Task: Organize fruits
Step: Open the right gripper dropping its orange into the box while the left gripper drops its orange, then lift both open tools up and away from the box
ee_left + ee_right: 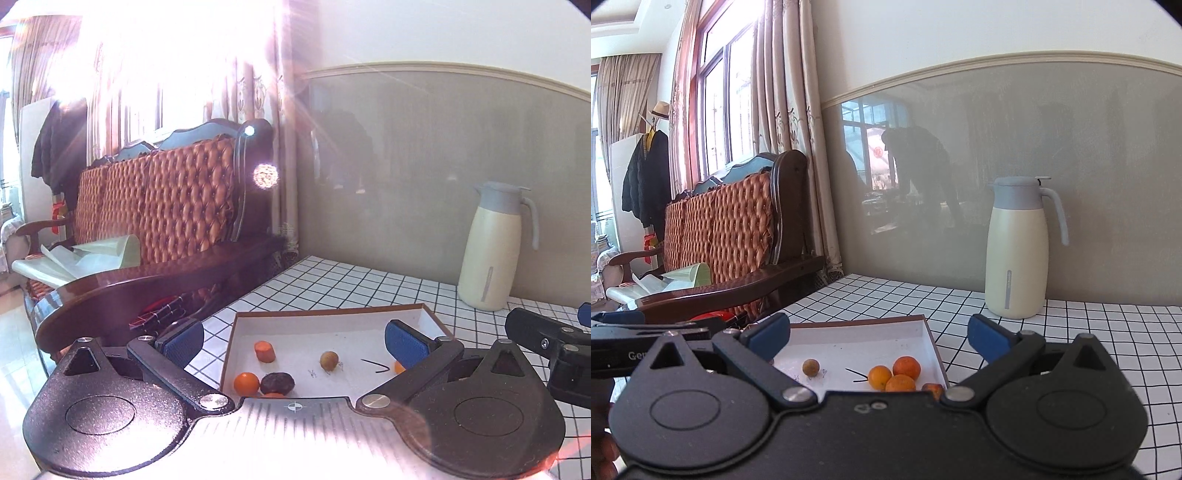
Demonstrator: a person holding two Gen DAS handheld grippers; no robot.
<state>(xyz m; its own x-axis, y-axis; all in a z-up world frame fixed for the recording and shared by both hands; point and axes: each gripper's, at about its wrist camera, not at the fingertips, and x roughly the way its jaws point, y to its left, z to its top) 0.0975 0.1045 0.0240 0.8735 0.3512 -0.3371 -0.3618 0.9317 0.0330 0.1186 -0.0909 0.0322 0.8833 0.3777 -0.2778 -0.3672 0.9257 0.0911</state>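
Note:
A shallow white tray [332, 325] with a brown rim lies on the checked tablecloth; it also shows in the right wrist view [857, 339]. In the left wrist view it holds a carrot piece [265, 350], a small orange [246, 383], a dark round fruit [277, 383] and a brown longan [329, 360]. In the right wrist view I see the longan [810, 367], three small oranges [895, 373] and a red fruit [932, 388] at the tray's near right corner. My left gripper [293, 341] is open and empty above the tray. My right gripper [877, 334] is open and empty above the tray's near side.
A cream thermos jug [495, 247] stands at the back of the table by the grey wall, also in the right wrist view [1015, 251]. A wooden sofa [159, 221] with orange cushions stands left of the table. The right gripper's body [550, 343] shows at the right edge.

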